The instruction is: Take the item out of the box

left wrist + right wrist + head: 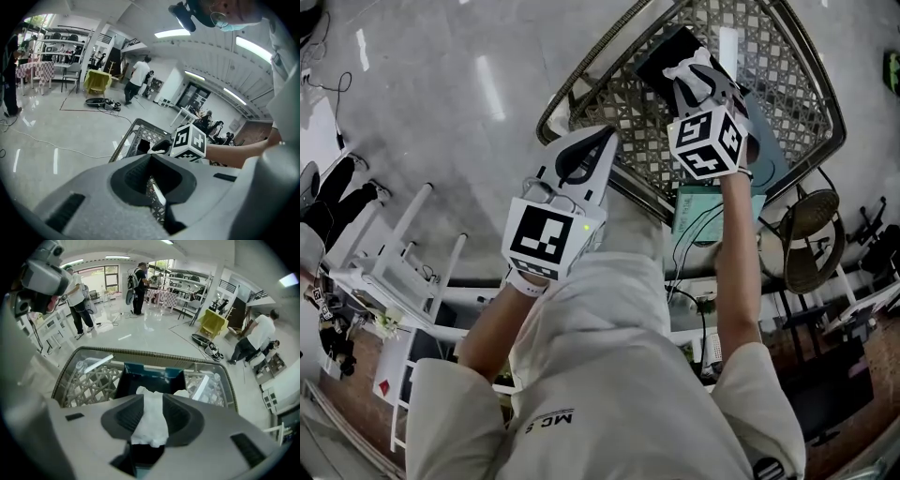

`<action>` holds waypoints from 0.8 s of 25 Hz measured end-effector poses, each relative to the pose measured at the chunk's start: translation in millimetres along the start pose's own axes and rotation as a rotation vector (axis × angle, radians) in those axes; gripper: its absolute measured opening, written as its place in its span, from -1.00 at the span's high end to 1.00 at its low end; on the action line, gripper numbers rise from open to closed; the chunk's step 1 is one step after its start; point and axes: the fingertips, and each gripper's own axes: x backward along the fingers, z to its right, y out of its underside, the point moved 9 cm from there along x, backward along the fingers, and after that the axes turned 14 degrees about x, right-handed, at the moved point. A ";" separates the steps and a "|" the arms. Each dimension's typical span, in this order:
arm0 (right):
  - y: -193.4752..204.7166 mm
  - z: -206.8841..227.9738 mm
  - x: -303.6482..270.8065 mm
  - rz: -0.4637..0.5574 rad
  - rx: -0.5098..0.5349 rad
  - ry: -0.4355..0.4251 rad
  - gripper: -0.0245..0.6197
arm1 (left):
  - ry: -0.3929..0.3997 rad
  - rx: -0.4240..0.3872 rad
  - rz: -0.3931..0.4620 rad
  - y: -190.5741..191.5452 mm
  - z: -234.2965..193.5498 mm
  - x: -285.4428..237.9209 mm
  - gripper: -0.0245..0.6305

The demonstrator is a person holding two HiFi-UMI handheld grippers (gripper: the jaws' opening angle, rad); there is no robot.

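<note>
A dark open box (660, 64) with teal flaps (151, 371) stands on a glass-topped wicker table (581, 80). My right gripper (705, 80) hovers over the box, shut on a crumpled white item (150, 420) that fills the gap between its pads. From the head view the white item (686, 71) sticks out past the jaws, above the box's near side. My left gripper (607, 139) is at the table's near-left rim, shut, with nothing in it. In the left gripper view, that gripper (150, 157) points at the table (123, 140) and the right gripper's marker cube (188, 142).
A teal panel (703, 211) and cables lie under the table's near side. A round wicker stool (811, 239) stands at the right, and white furniture frames (403, 272) at the left. Several people stand farther off on the shiny floor (140, 333).
</note>
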 end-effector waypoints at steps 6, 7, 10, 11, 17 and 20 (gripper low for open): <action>7.1 2.5 -19.6 -0.068 0.012 -0.037 0.51 | -0.013 0.020 -0.011 4.4 -9.2 -0.6 0.85; 7.5 2.4 -21.9 -0.074 0.012 -0.042 0.51 | -0.008 0.020 -0.010 4.1 -9.3 -1.4 0.85; 7.0 2.9 -27.1 -0.094 0.038 -0.048 0.54 | -0.003 0.023 -0.010 4.1 -10.7 -3.3 0.85; 6.4 3.1 -28.4 -0.098 0.047 -0.050 0.57 | -0.005 0.026 -0.011 4.6 -11.7 -3.4 0.85; 7.5 3.8 -29.3 -0.102 0.061 -0.065 0.74 | -0.006 0.040 -0.008 6.8 -13.6 -3.9 0.85; 8.8 5.3 -28.1 -0.106 0.051 -0.054 0.83 | -0.004 0.041 -0.002 7.5 -14.1 -2.5 0.85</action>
